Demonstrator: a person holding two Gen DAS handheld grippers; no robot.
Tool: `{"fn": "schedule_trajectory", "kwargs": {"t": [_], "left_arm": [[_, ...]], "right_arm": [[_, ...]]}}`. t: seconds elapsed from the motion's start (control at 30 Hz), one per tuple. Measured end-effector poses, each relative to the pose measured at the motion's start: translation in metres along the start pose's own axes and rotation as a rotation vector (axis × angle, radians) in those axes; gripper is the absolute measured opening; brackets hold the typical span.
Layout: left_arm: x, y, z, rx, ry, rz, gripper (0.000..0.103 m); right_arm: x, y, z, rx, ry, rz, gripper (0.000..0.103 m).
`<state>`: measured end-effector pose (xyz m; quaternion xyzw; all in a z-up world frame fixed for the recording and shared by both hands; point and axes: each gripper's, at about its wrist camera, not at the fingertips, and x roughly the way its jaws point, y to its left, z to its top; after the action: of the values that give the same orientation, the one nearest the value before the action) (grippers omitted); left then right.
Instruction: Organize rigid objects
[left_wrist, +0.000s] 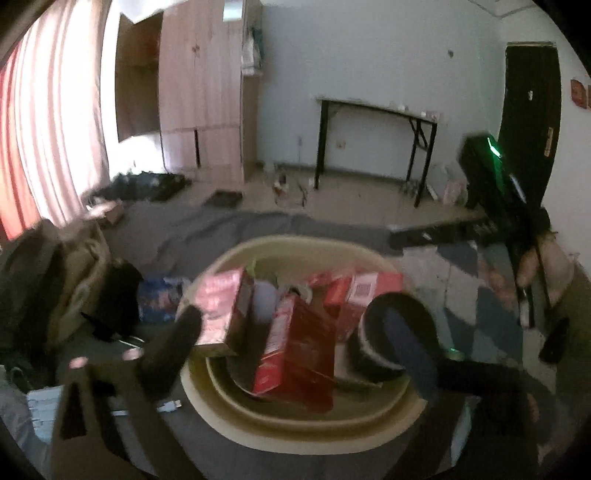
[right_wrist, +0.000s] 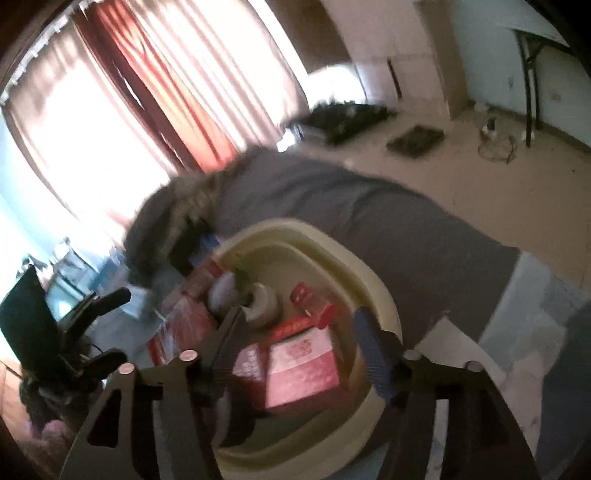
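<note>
Mostly red boxes (left_wrist: 295, 350) in cream basin (left_wrist: 306, 424)

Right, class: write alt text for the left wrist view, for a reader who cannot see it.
A cream plastic basin on a grey bed holds several red boxes. The left tool hangs open above it, nothing between its fingers.

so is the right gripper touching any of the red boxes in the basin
Apart. In the right wrist view the right gripper stands open above the basin, and the pink-red box lies lower between its fingers, neither pad pressing it.
</note>
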<state>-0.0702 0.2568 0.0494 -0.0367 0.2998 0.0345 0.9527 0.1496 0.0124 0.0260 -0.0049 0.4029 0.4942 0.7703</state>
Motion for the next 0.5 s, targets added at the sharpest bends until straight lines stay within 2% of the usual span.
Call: {"fn": "schedule_trajectory", "kwargs": {"t": [0.03, 0.07, 0.1, 0.17, 0.23, 0.37, 0.43, 0.5], "left_arm": [[-0.007, -0.005, 0.001, 0.002, -0.019, 0.024, 0.103], [-0.012, -0.009, 0.001, -0.002, -0.031, 0.03, 0.103], [-0.017, -0.015, 0.0, -0.007, -0.036, 0.032, 0.103], [-0.024, -0.025, -0.006, -0.018, -0.038, 0.033, 0.103], [-0.026, -0.047, -0.027, -0.028, -0.024, 0.046, 0.103], [-0.015, -0.085, -0.069, -0.052, 0.065, 0.131, 0.103], [-0.004, -0.1, -0.086, -0.061, 0.114, 0.14, 0.103], [0.009, -0.106, -0.095, -0.075, 0.146, 0.177, 0.103]], "right_arm": [[-0.014, 0.003, -0.011, -0.01, -0.037, -0.006, 0.07], [-0.026, 0.006, -0.021, -0.021, -0.072, -0.021, 0.08], [-0.04, 0.01, -0.036, -0.041, -0.115, -0.061, 0.093], [-0.063, 0.018, -0.069, -0.083, -0.199, -0.163, 0.103], [-0.077, 0.026, -0.102, -0.136, -0.243, -0.253, 0.103], [-0.073, 0.039, -0.15, -0.295, -0.2, -0.434, 0.103], [-0.063, 0.045, -0.163, -0.321, -0.168, -0.421, 0.103], [-0.054, 0.046, -0.17, -0.291, -0.124, -0.355, 0.103]]}}
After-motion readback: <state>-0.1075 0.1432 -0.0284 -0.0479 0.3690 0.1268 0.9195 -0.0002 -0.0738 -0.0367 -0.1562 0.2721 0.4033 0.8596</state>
